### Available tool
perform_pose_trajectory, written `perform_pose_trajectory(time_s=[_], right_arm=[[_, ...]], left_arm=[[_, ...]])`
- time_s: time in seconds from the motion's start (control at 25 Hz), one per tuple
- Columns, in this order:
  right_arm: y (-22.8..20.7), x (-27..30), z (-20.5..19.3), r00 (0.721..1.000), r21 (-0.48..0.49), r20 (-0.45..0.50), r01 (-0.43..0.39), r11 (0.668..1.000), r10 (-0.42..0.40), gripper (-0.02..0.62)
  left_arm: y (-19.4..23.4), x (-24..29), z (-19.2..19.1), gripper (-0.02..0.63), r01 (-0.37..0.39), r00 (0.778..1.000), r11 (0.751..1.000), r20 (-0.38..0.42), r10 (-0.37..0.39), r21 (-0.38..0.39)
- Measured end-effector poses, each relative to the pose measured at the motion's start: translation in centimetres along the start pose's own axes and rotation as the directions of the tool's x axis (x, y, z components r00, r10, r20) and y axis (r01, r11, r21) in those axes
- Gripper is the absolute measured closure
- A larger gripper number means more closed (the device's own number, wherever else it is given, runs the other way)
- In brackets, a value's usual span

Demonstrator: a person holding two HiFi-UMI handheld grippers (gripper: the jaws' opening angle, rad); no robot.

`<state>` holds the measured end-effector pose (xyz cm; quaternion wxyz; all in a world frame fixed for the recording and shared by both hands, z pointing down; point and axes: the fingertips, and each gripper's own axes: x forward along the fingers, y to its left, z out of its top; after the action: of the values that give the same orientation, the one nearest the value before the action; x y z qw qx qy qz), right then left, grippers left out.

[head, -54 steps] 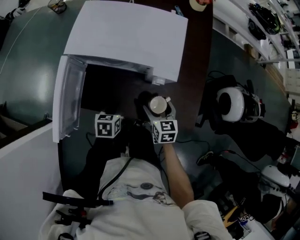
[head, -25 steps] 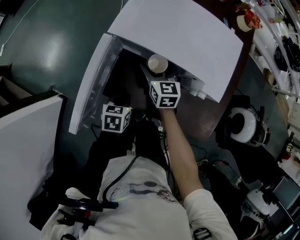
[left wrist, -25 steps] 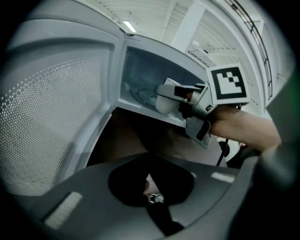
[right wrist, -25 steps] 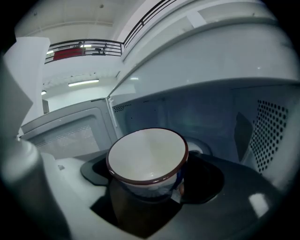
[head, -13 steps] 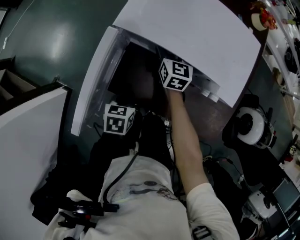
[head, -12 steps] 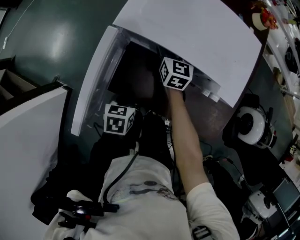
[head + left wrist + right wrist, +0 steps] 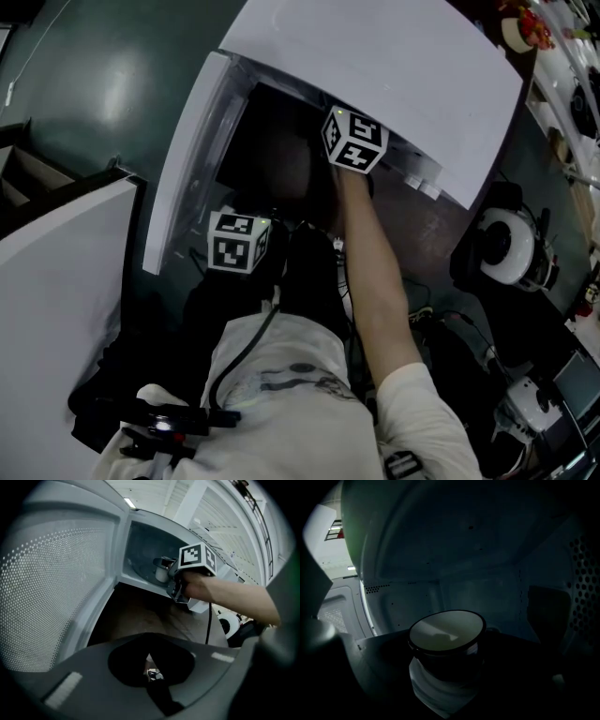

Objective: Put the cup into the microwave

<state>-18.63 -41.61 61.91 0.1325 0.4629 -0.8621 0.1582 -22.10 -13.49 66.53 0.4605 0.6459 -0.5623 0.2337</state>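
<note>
The white microwave (image 7: 375, 75) stands with its door (image 7: 187, 159) swung open to the left. My right gripper (image 7: 446, 663) reaches into the dark cavity and is shut on the cup (image 7: 445, 630), a white enamel cup with a dark rim. In the left gripper view the cup (image 7: 162, 569) sits at the cavity mouth in the right gripper (image 7: 169, 573). From the head, only that gripper's marker cube (image 7: 354, 141) shows under the microwave's top edge. Whether the cup touches the cavity floor cannot be told. My left gripper (image 7: 151, 673) hangs back in front of the door, shut and empty.
The perforated door (image 7: 56, 588) fills the left of the left gripper view. The microwave stands on a brown tabletop (image 7: 441, 234). A white headset (image 7: 506, 248) and cables lie at the right. A white panel (image 7: 56, 300) stands at the left.
My right gripper has carried the cup from in front of the microwave forward into the cavity, and the cup is now hidden from the head view. The left gripper has stayed put.
</note>
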Motion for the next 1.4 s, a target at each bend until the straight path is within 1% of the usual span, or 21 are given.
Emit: perform_pose_trajectory(time_s=[0.08,0.12,0.2,0.32,0.4,0.44,0.52,0.6,0.68,0.76,0.88,1.04,1.12,1.2,1.24,1.4], right_arm=[[0.1,0.0,-0.3,1.0,0.012,-0.014,-0.021,1.0,0.021,0.167],[0.1,-0.2,-0.5,0.999,0.019,-0.02,-0.033,0.999,0.033,0.149],[0.2,-1.1,-0.9,0.998,0.027,-0.024,-0.055,0.998,0.056,0.143],[0.7,-3.7,-2.2,0.995,0.028,-0.049,-0.083,0.996,0.084,0.14],[1.5,-6.5,-3.5,0.991,0.019,-0.08,-0.106,0.994,0.108,0.14],[2.0,-8.3,-4.1,0.989,0.007,-0.096,-0.114,0.993,0.115,0.168],[3.1,-12.3,-5.1,0.987,-0.011,-0.12,-0.113,0.994,0.111,0.313],[3.8,-16.5,-5.7,0.989,-0.009,-0.126,-0.082,0.997,0.081,0.487],[4.3,-20.2,-5.6,0.993,-0.006,-0.113,-0.042,0.999,0.041,0.594],[4.7,-23.1,-5.3,0.995,-0.01,-0.1,-0.018,1.0,0.017,0.594],[4.8,-26.7,-5.1,0.996,0.0,-0.086,0.007,1.0,-0.007,0.594],[3.4,-31.0,-4.4,0.995,0.012,-0.042,0.086,0.996,-0.085,0.594],[2.7,-32.8,-4.3,0.994,0.022,-0.021,0.108,0.994,-0.107,0.594],[2.2,-35.0,-4.9,0.993,0.035,-0.001,0.115,0.993,-0.115,0.594],[2.1,-36.4,-5.3,0.993,0.037,0.007,0.116,0.993,-0.117,0.594],[2.3,-42.3,-6.5,0.993,0.033,0.03,0.114,0.993,-0.115,0.594]], left_arm=[[-0.2,-0.1,-0.1,0.606,0.002,1.0,1.0,0.002,-0.002,0.006],[-0.3,-0.2,-0.1,0.606,0.004,1.0,1.0,0.004,-0.004,0.01],[-0.7,-0.3,-0.1,0.606,0.01,1.0,1.0,0.009,-0.01,0.018],[-1.3,-0.4,0.0,0.606,0.023,1.0,0.999,0.018,-0.024,0.037],[-1.9,-0.6,0.1,0.606,0.035,0.999,0.998,0.028,-0.037,0.055],[-2.3,-0.8,0.2,0.606,0.043,0.998,0.997,0.034,-0.045,0.066],[-3.1,-1.3,0.3,0.606,0.057,0.997,0.994,0.049,-0.062,0.089],[-3.8,-1.9,0.5,0.606,0.071,0.994,0.991,0.072,-0.079,0.114],[-4.8,-2.4,0.9,0.606,0.097,0.989,0.985,0.097,-0.111,0.14],[-6.1,-2.9,1.4,0.606,0.141,0.98,0.977,0.117,-0.161,0.161],[-8.7,-3.9,1.9,0.607,0.211,0.961,0.96,0.14,-0.238,0.187],[-12.5,-5.6,2.0,0.606,0.234,0.941,0.938,0.182,-0.284,0.255],[-14.4,-6.5,1.7,0.606,0.243,0.93,0.926,0.203,-0.308,0.291],[-16.1,-7.4,0.3,0.607,0.244,0.922,0.914,0.214,-0.321,0.323],[-16.7,-7.9,-0.6,0.607,0.239,0.922,0.913,0.218,-0.321,0.331],[-18.1,-9.7,-5.7,0.607,0.206,0.933,0.929,0.225,-0.281,0.309]])
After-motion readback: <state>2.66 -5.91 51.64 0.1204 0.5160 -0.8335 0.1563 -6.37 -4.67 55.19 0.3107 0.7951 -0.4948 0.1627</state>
